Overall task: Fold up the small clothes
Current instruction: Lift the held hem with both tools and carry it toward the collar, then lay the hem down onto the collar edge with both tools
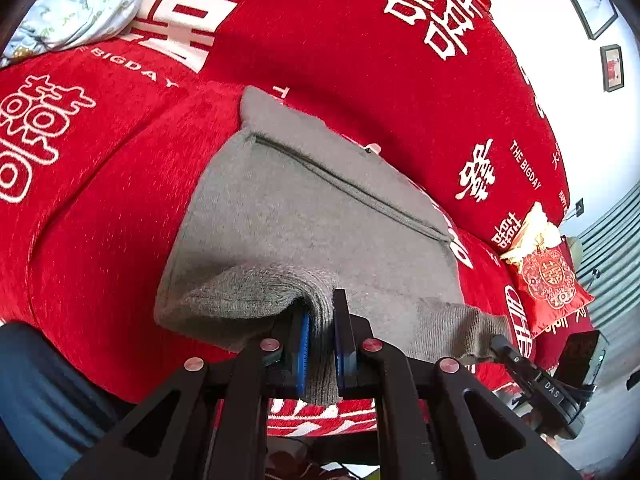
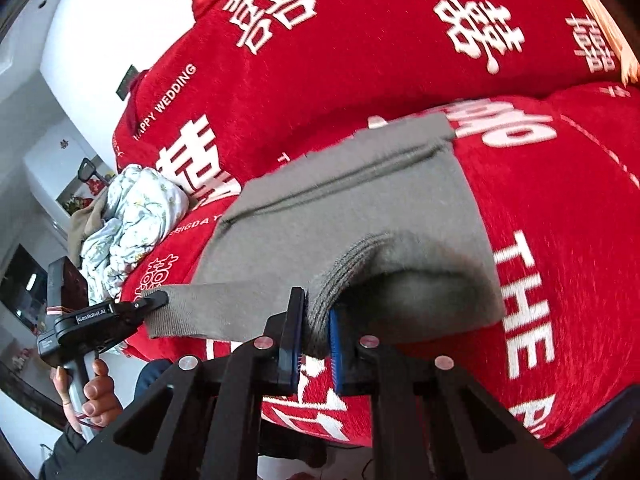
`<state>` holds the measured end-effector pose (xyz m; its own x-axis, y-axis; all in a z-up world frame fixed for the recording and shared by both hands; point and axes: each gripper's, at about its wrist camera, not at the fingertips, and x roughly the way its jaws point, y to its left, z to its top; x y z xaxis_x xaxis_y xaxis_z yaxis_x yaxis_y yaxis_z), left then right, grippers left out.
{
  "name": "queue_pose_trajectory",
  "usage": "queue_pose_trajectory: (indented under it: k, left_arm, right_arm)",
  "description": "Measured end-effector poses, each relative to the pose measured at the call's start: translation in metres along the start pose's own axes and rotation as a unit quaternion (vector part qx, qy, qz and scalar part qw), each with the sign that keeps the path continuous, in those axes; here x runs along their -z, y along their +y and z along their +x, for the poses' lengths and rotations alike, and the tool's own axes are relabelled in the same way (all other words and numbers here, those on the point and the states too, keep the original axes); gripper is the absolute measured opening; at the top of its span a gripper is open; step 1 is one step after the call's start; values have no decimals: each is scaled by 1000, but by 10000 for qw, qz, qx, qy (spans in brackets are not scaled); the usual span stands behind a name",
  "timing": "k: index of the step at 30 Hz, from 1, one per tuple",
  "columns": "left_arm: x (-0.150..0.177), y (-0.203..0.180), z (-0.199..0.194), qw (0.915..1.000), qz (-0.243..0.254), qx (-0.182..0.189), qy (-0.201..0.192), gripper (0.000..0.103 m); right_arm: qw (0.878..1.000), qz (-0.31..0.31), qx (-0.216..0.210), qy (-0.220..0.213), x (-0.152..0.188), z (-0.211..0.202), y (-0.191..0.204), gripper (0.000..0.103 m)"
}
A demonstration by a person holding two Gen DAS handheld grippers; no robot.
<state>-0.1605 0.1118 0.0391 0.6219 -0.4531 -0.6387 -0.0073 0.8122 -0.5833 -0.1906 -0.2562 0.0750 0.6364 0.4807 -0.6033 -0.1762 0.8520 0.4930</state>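
Observation:
A grey knit garment (image 1: 304, 216) lies on a red sofa cover; it also shows in the right wrist view (image 2: 360, 216). My left gripper (image 1: 322, 320) is shut on the garment's near left ribbed hem. My right gripper (image 2: 318, 320) is shut on the near right hem. Both lift the near edge a little off the sofa, with the hem stretched between them. The right gripper shows in the left wrist view (image 1: 500, 344) at the right. The left gripper shows in the right wrist view (image 2: 156, 300) at the left, held by a hand.
The red sofa cover (image 1: 100, 240) with white characters runs under and behind the garment. A pale floral cloth (image 2: 132, 220) is heaped at the sofa's left end. A red cushion (image 1: 548, 280) sits at the right end. Framed pictures (image 1: 612, 68) hang on the wall.

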Motion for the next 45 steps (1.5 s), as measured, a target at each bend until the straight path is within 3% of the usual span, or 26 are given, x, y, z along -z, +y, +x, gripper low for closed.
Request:
queue_pose_trajectory:
  k: [8, 12, 18, 45]
  left_arm:
    - [-18, -12, -3, 9997, 156, -94, -176, 11]
    - [-23, -19, 1, 9991, 289, -189, -238, 11]
    - [-27, -24, 11, 9979, 475, -330, -279, 11]
    - [-91, -47, 24, 9961, 486, -218, -709, 11]
  right_arm:
    - [9995, -217, 71, -223, -20, -3, 5, 12]
    - [9965, -311, 436, -637, -26, -2, 2, 11]
    - [9960, -182, 665, -574, -32, 12, -12, 8]
    - [9797, -892, 1202, -1336, -94, 13, 8, 8]
